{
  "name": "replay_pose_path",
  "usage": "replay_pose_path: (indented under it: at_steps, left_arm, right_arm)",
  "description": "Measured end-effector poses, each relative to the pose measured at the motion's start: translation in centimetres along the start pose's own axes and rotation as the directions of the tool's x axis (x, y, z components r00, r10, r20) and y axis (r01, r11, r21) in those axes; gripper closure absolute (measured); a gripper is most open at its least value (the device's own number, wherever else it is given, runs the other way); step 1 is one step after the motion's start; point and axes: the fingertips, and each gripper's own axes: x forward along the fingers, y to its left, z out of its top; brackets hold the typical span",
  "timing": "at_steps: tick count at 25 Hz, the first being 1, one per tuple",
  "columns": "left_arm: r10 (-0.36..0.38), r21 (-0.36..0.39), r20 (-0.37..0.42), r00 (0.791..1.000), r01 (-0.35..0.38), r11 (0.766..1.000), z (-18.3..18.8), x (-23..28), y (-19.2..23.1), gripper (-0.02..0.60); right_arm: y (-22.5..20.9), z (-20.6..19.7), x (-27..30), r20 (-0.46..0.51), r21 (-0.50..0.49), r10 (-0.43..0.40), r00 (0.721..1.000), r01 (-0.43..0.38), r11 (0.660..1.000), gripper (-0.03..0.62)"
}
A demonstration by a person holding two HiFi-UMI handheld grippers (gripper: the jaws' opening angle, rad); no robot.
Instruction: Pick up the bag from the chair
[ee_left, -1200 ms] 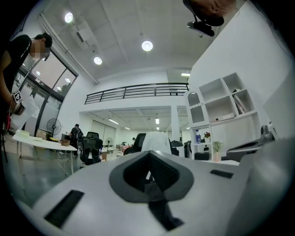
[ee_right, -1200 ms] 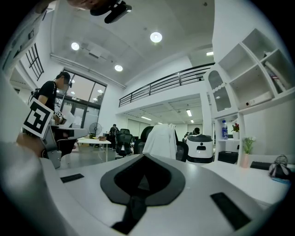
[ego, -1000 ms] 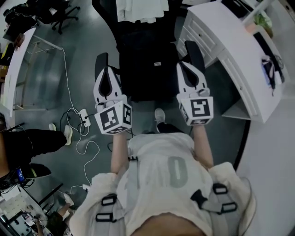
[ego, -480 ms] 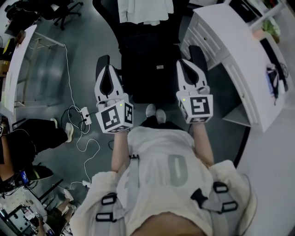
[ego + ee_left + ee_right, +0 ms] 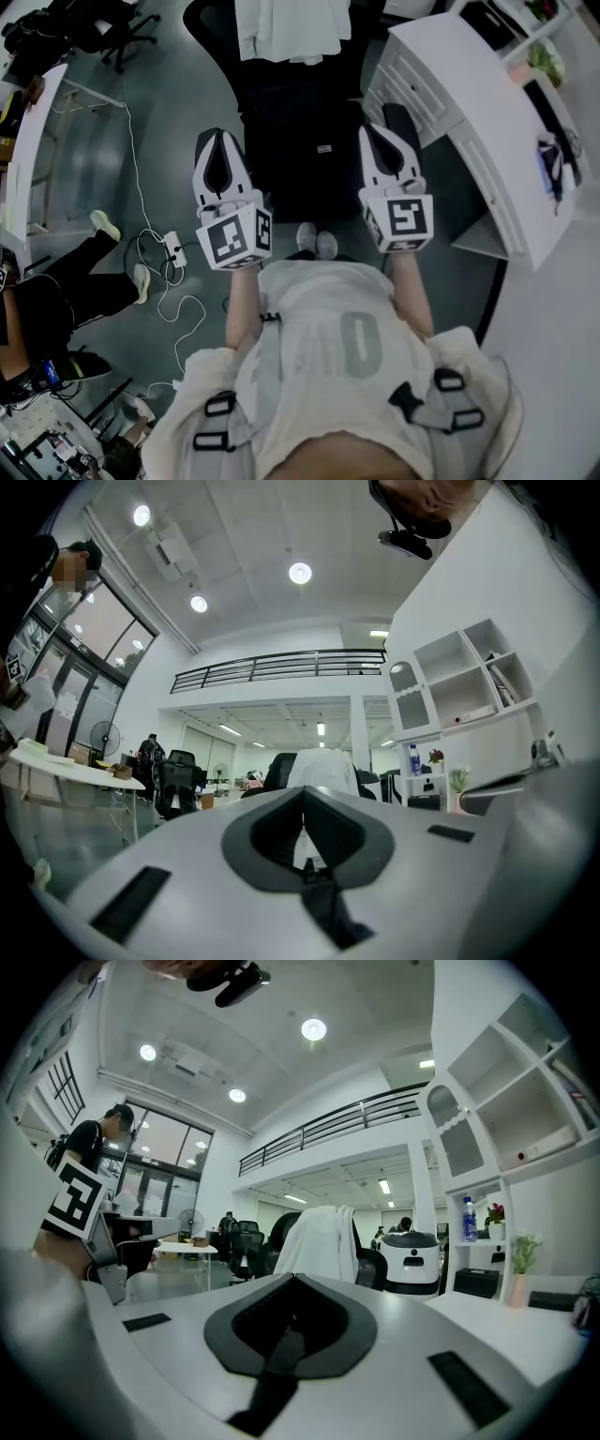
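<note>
Black fabric identifies the bag. It lies on the seat of the office chair directly ahead of you. In the head view it sits between your two grippers. A white garment is draped over the chair's backrest and appears ahead of the jaws in both gripper views.

Left gripper: you hold it over the chair's left side, beside the bag. In the left gripper view the jaws of the left gripper meet at their tips. Only the teardrop-shaped opening behind the tips remains, and the jaws grip nothing.

Right gripper: you hold it over the chair's right side, next to the white desk. In the right gripper view the jaws of the right gripper are likewise closed tip to tip and hold nothing.

Both grippers point forward at roughly the same height (their views look level across the room rather than down at the seat). A power strip with its cable lies on the floor to your left.
</note>
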Motion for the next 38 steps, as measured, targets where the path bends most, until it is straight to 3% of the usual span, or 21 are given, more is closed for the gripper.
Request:
replay_pose_path:
  at_steps: [13,15,16,19,22,38]
  left_arm:
    - [-0.058,0.003,-0.019,0.998,0.058,0.998,-0.9,2.1,0.5,0.572]
    - [-0.081,-0.006,-0.025,0.996,0.081,0.997,-1.0,2.4,0.4,0.498]
    - [-0.094,-0.012,-0.029,0.995,0.093,0.996,-1.1,2.5,0.3,0.468]
    - [-0.130,-0.018,-0.030,0.991,0.129,0.991,-1.4,2.7,-0.2,0.392]
    - [-0.166,-0.006,-0.042,0.985,0.166,0.986,-1.8,2.8,-0.9,0.344]
    - [-0.185,-0.035,-0.070,0.980,0.183,0.983,-3.4,3.9,-0.1,0.341]
  right_arm:
    - [0.3,-0.9,1.9,0.004,0.001,0.009,1.000,-0.009,1.000,0.586]
    - [0.4,-0.8,2.0,0.006,0.010,0.018,1.000,-0.018,1.000,0.585]
    - [0.6,-0.8,2.1,0.005,0.015,0.026,1.000,-0.026,1.000,0.563]
    - [0.7,-1.0,2.6,-0.009,0.035,0.034,0.999,-0.033,0.999,0.386]
    - [0.3,-1.7,2.8,-0.024,0.059,0.007,1.000,-0.006,0.998,0.319]
    - [-0.3,-2.5,3.4,-0.046,0.065,-0.032,0.998,0.035,0.997,0.313]
